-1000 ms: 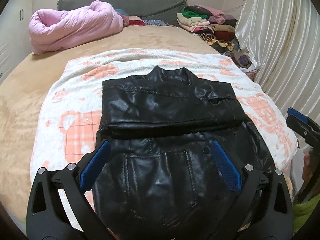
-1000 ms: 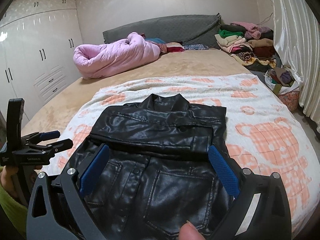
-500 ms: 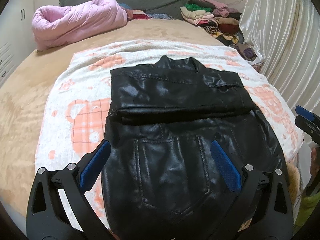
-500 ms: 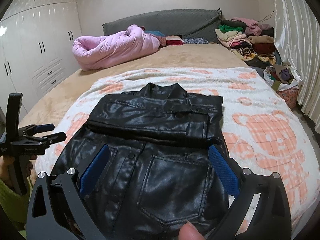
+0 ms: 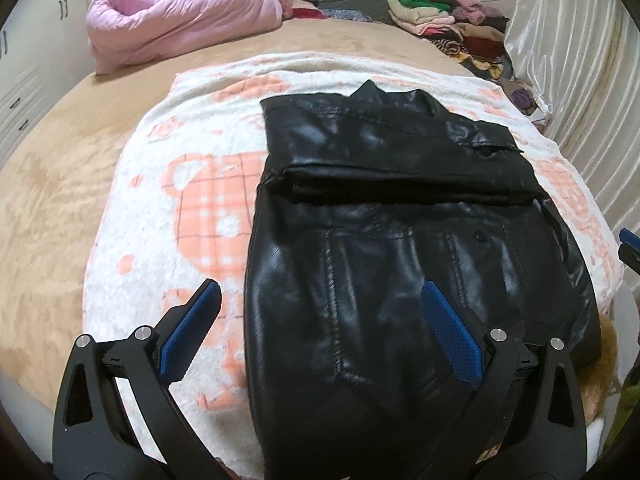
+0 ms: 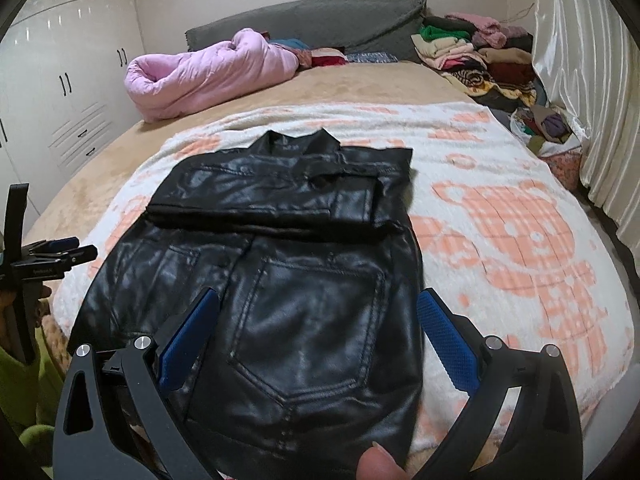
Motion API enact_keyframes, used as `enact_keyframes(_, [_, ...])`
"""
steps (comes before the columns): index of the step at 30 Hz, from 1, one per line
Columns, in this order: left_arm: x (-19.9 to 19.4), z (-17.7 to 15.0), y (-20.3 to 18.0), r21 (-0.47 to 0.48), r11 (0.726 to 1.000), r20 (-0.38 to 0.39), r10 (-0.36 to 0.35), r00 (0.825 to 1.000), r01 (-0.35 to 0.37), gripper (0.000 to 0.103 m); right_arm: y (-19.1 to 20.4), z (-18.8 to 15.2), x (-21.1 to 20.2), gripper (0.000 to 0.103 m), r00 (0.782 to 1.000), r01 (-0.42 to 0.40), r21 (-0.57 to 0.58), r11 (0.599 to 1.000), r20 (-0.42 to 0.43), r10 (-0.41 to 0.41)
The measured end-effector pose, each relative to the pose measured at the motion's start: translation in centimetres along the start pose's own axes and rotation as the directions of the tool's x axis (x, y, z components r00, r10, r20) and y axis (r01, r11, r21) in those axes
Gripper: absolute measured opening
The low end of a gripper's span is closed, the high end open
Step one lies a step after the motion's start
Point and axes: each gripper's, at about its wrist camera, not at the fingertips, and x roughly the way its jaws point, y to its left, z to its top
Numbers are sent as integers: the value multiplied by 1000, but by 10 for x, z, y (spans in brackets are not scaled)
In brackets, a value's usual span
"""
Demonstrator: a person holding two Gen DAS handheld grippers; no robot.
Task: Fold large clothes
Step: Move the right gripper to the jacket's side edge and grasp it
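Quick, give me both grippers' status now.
Left gripper: open, holding nothing, above the black leather jacket's near left edge.
Right gripper: open, holding nothing, over the jacket's near right part.

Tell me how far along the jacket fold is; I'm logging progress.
Done: the black leather jacket lies on the bear blanket with its sleeves folded across the chest. In hand: nothing; the left tongs and right tongs are open over the hem. Left: folding the lower half up.
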Motion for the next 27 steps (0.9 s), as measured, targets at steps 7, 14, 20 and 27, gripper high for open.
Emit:
enact_keyframes(7, [2,-14,8,0,1000,-27,22,999,-22,94,-10,-14,1,99,999,8,9,1000,-36,-8])
enact_keyframes(14, [9,-33,23,-23,1000,-82,18,996,-20,94,-19,-28,4,99,997,-9,27,1000,-78,11])
enact_keyframes(20, [11,-52,41,-86,996,-122,-50,991,40,94,-26,-46,11,99,991,-9,36,999,-132,14])
enact_keyframes(27, [10,-70,51,-138,984,-152,-129,980,108,80,-33,-64,14,99,985,-8,49,999,-172,17])
